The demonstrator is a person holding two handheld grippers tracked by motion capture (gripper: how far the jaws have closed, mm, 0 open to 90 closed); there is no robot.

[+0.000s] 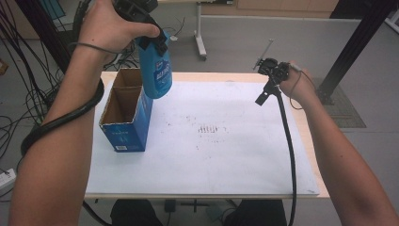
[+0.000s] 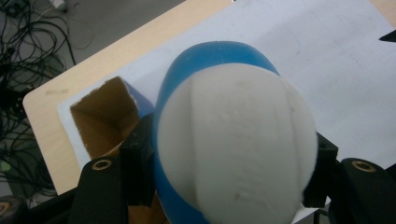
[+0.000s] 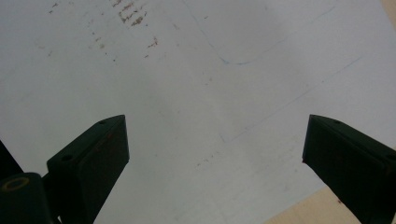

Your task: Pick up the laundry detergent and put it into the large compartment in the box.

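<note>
Left gripper (image 1: 153, 35) jaws clamp blue bottle (image 1: 156, 70); right gripper (image 3: 215, 154) jaws gape wide.

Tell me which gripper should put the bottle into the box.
Left. The left gripper is already shut on the blue bottle, held beside the open box. The right gripper is open and empty over the white mat, well away from the box.

White sheet (image 1: 226, 155) is laid over a wooden table (image 1: 313, 155) — brown specks (image 1: 209, 128) are seen near its middle. Cables (image 1: 14, 108) are tangled on the grey floor (image 1: 244, 42) at left; a white table leg (image 1: 201, 40) beyond.
</note>
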